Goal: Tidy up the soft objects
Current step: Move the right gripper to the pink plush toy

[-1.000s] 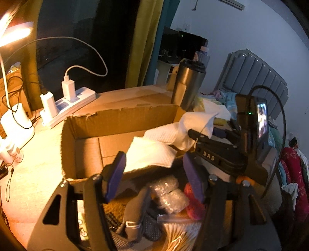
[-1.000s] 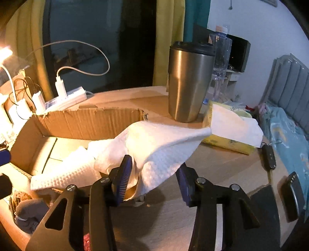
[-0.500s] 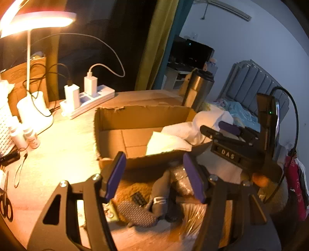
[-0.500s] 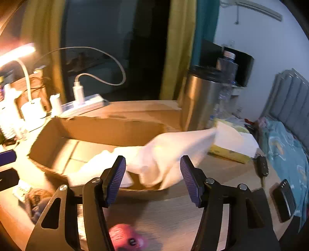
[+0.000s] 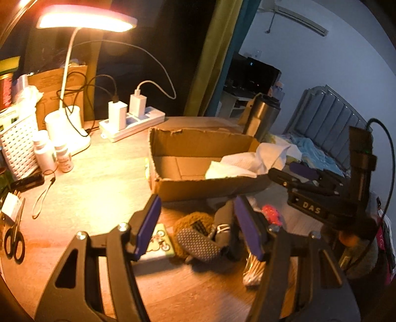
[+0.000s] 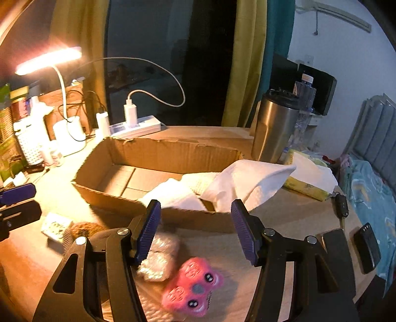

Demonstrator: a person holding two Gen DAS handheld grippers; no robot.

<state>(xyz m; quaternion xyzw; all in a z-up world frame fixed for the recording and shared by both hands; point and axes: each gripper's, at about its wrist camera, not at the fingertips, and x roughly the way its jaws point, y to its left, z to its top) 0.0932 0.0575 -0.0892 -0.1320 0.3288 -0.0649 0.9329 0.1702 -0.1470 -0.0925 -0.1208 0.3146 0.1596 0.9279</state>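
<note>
Cardboard box (image 6: 158, 158) on the desk; white waffle cloth (image 6: 237, 183) lies inside, one end draped over the near rim. Right gripper (image 6: 195, 228) and left gripper (image 5: 196, 226): jaws wide, both empty. Judged between picks. Next: brown fuzzy slipper (image 5: 195, 235) or pink toy (image 6: 193, 287), near the box front.

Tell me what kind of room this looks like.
Most likely a bedroom with a cluttered wooden desk at a dark, curtained window. A padded headboard and rumpled blue bedding sit beside it, and a lit desk lamp and a power strip with chargers stand on it.
</note>
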